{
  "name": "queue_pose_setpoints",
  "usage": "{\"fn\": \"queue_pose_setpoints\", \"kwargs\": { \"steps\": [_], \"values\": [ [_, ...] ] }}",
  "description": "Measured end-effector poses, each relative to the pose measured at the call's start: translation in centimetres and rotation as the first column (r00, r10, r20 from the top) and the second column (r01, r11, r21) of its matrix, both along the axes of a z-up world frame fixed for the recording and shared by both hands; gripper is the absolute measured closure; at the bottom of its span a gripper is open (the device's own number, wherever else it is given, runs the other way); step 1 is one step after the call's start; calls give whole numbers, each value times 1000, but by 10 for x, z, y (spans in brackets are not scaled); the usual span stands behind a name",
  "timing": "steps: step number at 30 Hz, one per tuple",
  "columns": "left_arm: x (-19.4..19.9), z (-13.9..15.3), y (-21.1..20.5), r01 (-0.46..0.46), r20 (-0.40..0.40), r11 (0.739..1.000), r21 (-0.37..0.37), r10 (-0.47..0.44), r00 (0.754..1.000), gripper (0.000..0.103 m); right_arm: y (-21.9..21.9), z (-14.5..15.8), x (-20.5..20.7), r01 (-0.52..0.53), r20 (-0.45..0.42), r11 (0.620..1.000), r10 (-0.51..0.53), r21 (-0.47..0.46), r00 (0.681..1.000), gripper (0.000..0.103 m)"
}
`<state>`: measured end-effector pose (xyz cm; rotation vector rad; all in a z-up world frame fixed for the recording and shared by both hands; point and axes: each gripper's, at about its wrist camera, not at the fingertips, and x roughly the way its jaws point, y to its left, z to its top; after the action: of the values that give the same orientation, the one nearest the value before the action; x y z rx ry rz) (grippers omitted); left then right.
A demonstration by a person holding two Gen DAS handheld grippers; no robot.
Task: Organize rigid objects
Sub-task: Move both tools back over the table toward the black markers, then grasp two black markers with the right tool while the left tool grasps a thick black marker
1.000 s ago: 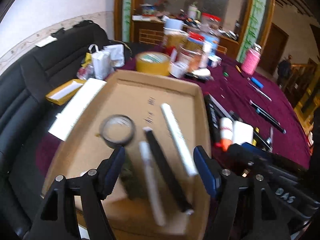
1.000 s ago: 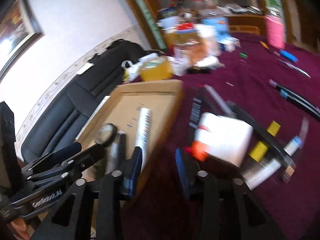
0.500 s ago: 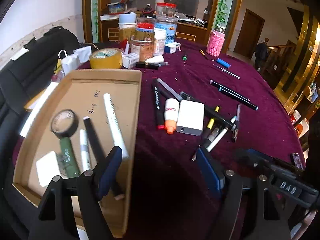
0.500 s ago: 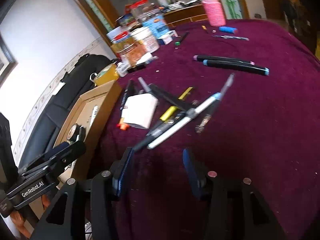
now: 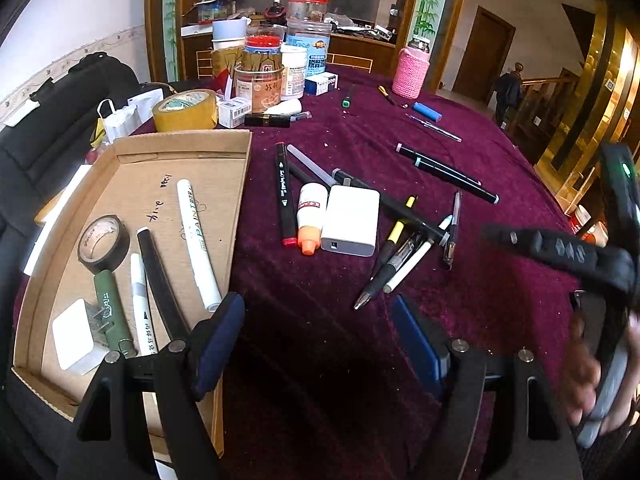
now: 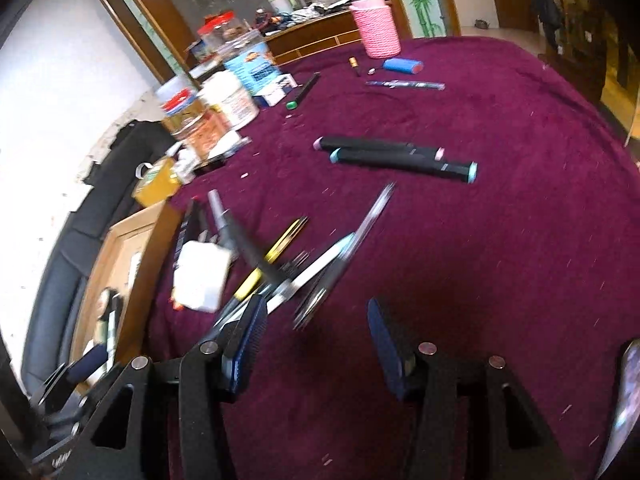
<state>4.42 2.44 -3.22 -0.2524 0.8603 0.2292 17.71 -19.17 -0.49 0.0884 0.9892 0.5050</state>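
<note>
- Cardboard tray [image 5: 182, 148] sits at the left of the counter [image 5: 500, 152] and already holds a tape roll [image 5: 103, 243], a white paint marker [image 5: 197, 240] and several other pens. Its near end overhangs toward the left gripper [image 5: 318, 344]; a knock from that gripper could likely shift the tray or spill what is sorted.
- Left gripper hangs over bare cloth just beside the tray's right wall, jaws wide apart and empty. Its left finger overlaps the tray edge in view, so a careless descent risks catching the wall.
- White power bank [image 5: 351, 220] lies touching a small orange-capped bottle [image 5: 310, 218] and a red-tipped black marker [image 5: 282, 196]. Gripping any one of these probably drags a neighbour along.
- Pen pile [image 5: 404, 252] to the right of the power bank is crossed and overlapping. Closing on one pen may pinch two, or flick the loose ones across the counter.
- Right gripper [image 6: 316, 344] has just been opening; its jaws stand apart with nothing between them, the pile's near ends just ahead. The right wrist view is blurred, so a grasp attempted in haste could well miss.
- Two black markers [image 6: 400, 158] lie side by side farther right, well apart from the pile. Round barrels on cloth may roll when nudged.
</note>
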Motion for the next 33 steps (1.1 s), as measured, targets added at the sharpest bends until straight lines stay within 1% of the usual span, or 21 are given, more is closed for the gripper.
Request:
{"fn": "queue_pose_setpoints", "kwargs": {
  "steps": [3,6,8,10,14,16,18,20,21,23,25,27,30,31,32,33],
  "values": [
    [4,2,2,3,4,1000,-27,-3,1000,27,4,11,28,-12,17,999,12,-38,1000,47],
    [11,1,0,2,-11,999,-42,-3,1000,27,10,20,59,-63,18,996,64,-61,998,47],
    [15,2,-3,13,-16,998,-54,-14,1000,27,17,25,78,-103,62,989,110,-102,992,47],
    [19,3,-6,16,-16,999,-50,-17,1000,27,23,24,93,-136,95,980,150,-148,984,47],
    [31,1,-11,25,-39,997,-66,-27,999,27,26,9,115,-210,131,962,234,-176,963,47],
    [41,0,-13,34,-51,996,-83,-39,998,27,21,-3,124,-194,124,961,220,-197,967,47],
    [52,-1,-14,35,-61,994,-99,-42,997,27,15,-11,130,-191,91,965,210,-179,973,47],
    [64,-3,-15,34,-79,990,-137,-45,996,27,15,-18,132,-215,68,961,229,-174,971,47],
    [72,-3,-16,41,-87,985,-169,-56,995,27,15,-19,133,-206,75,963,221,-176,972,47],
    [87,-4,-19,50,-107,981,-185,-71,992,27,16,-19,133,-201,74,960,219,-197,973,47],
    [102,-2,-22,42,-112,983,-176,-62,992,27,15,-20,133,-197,76,958,216,-207,973,47],
    [117,-2,-24,34,-117,986,-165,-54,992,27,14,-22,135,-156,92,953,185,-258,978,47],
    [136,-2,-29,46,-126,985,-165,-68,990,27,10,-21,139,-160,73,961,180,-224,981,47],
    [140,-2,-30,51,-128,987,-155,-72,989,28,10,-21,139,-164,68,961,183,-223,981,50],
    [146,-3,-33,54,-131,989,-139,-72,989,28,10,-21,138,-167,66,960,186,-225,980,59],
    [153,-7,-35,49,-147,991,-124,-68,987,28,10,-21,138,-172,58,960,189,-222,980,63]
  ]
}}
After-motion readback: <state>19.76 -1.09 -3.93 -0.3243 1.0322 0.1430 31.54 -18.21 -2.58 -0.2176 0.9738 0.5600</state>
